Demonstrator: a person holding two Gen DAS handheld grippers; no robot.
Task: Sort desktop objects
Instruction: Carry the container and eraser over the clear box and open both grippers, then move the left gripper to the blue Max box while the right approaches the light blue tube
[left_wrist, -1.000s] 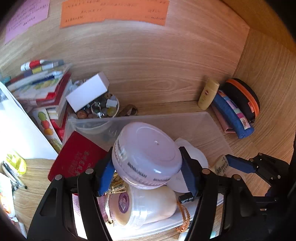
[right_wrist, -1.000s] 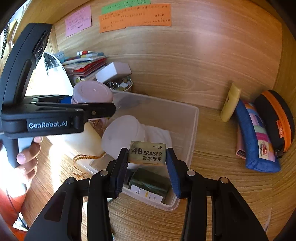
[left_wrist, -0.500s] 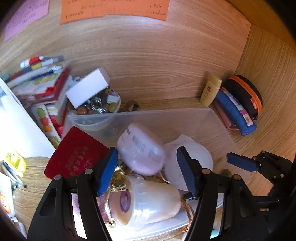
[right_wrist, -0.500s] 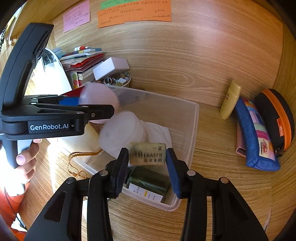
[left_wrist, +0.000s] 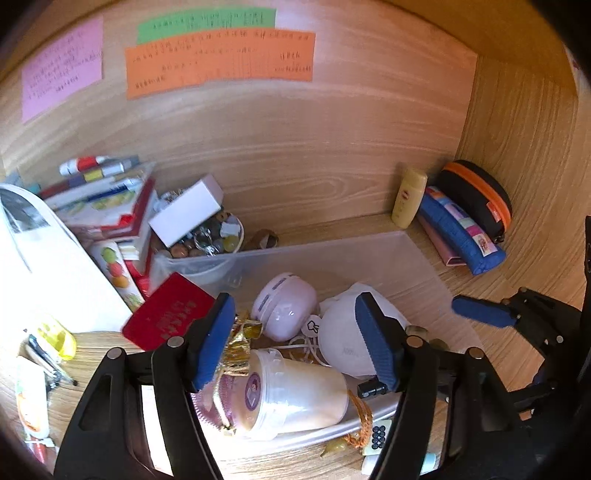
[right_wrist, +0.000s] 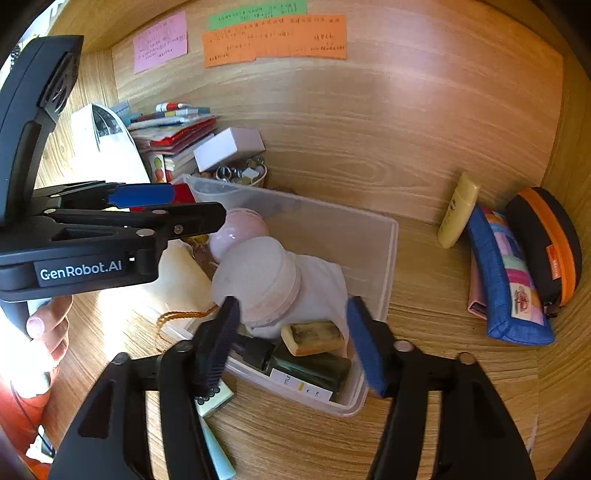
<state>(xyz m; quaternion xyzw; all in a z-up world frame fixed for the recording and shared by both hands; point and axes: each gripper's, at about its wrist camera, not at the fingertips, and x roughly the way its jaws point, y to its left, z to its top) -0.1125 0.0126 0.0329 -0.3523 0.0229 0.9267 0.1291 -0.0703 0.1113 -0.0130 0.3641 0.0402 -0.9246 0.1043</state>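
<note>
A clear plastic bin (left_wrist: 332, 251) (right_wrist: 384, 251) stands on the wooden desk. In it lie a pink round jar (left_wrist: 284, 310) (right_wrist: 236, 232), a white mask (left_wrist: 343, 332) (right_wrist: 266, 280), a lidded cup (left_wrist: 295, 395), a yellowed eraser (right_wrist: 312, 336) and a dark green bottle (right_wrist: 314, 369). My left gripper (left_wrist: 295, 343) is open and empty above the bin's near side. My right gripper (right_wrist: 293, 343) is open and empty above the eraser; it also shows in the left wrist view (left_wrist: 480, 314).
A stack of books (left_wrist: 99, 199) and a bowl of trinkets (left_wrist: 207, 240) under a white box (left_wrist: 184, 214) stand left of the bin. A yellow tube (right_wrist: 458, 210), a blue pouch (right_wrist: 506, 280) and a black-orange case (right_wrist: 546, 240) lie right. Sticky notes (right_wrist: 273, 37) hang on the back wall.
My left gripper let go of the pink jar, which now lies in the bin. My right gripper opened and dropped the eraser onto the green bottle.
</note>
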